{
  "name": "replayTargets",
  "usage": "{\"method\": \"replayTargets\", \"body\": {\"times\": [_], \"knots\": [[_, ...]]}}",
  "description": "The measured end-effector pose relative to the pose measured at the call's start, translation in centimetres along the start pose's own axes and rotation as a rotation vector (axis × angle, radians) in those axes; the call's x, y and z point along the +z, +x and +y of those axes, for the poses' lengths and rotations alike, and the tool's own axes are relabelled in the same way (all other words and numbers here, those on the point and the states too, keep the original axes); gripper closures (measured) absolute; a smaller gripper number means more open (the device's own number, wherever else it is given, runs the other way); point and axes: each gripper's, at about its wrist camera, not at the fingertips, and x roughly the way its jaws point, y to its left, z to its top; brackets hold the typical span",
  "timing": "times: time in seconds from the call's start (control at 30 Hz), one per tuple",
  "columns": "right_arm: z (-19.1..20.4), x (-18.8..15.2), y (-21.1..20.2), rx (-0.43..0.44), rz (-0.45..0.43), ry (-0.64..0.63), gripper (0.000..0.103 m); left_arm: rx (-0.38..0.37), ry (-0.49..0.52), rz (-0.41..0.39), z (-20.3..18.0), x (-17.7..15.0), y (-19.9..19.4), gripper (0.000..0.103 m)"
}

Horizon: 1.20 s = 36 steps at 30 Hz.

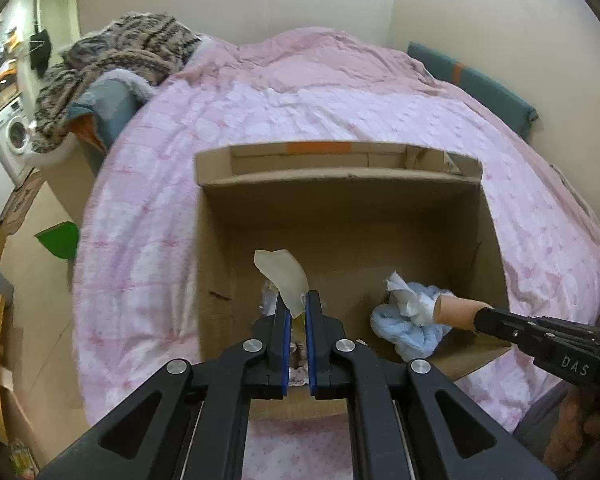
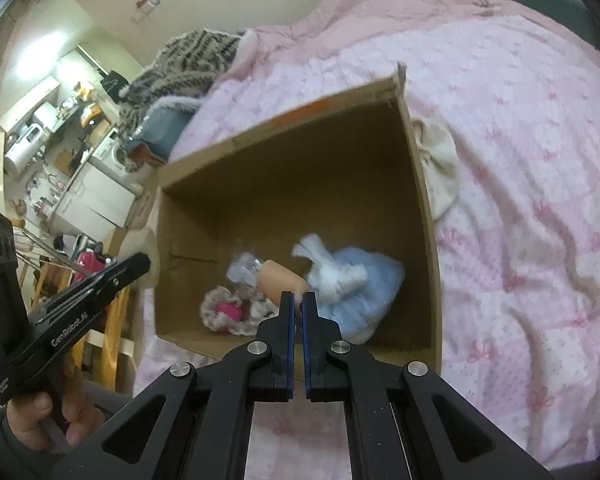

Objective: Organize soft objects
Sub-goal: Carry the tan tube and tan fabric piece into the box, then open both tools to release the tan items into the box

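My left gripper [image 1: 298, 305] was clamped on a pale yellowish scrap [image 1: 283, 276] above the open cardboard box [image 1: 340, 216] on the pink bedspread [image 1: 300, 96]. My right gripper [image 2: 299, 299] pinched a tan doll-like piece [image 2: 279, 278] inside the box, just beside a blue and white bundle [image 2: 354, 292] and a frilly pink thing [image 2: 225, 312].

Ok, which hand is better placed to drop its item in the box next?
Right, probably. The right gripper holds its peach roll low inside the cardboard box, beside the blue fluffy cloth. The left gripper grips a pale scrap higher up, near the box's left wall.
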Motion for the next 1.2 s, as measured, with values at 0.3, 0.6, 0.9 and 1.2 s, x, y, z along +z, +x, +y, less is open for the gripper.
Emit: {"method": "replayTargets", "body": {"times": [0.3, 0.6, 0.9, 1.2], "knots": [[-0.5, -0.6, 2.1, -0.032, 0.049, -0.005, 0.098, -0.01, -0.007, 0.09, -0.5, -1.7, 4.5, 0.096], [-0.2, -0.4, 3.3, -0.05, 0.07, -0.031, 0.098, -0.061, -0.048, 0.096, -0.5, -1.7, 3.9, 0.034], [0.4, -0.5, 4.6, -0.042, 0.111, -0.059, 0.098, 0.029, -0.031, 0.059, -0.4, -1.4, 3.2, 0.031], [0.7, -1.0, 5.1, -0.045, 0.132, -0.073, 0.098, 0.115, -0.045, 0.044, 0.1, -1.6, 2.7, 0.031]]}}
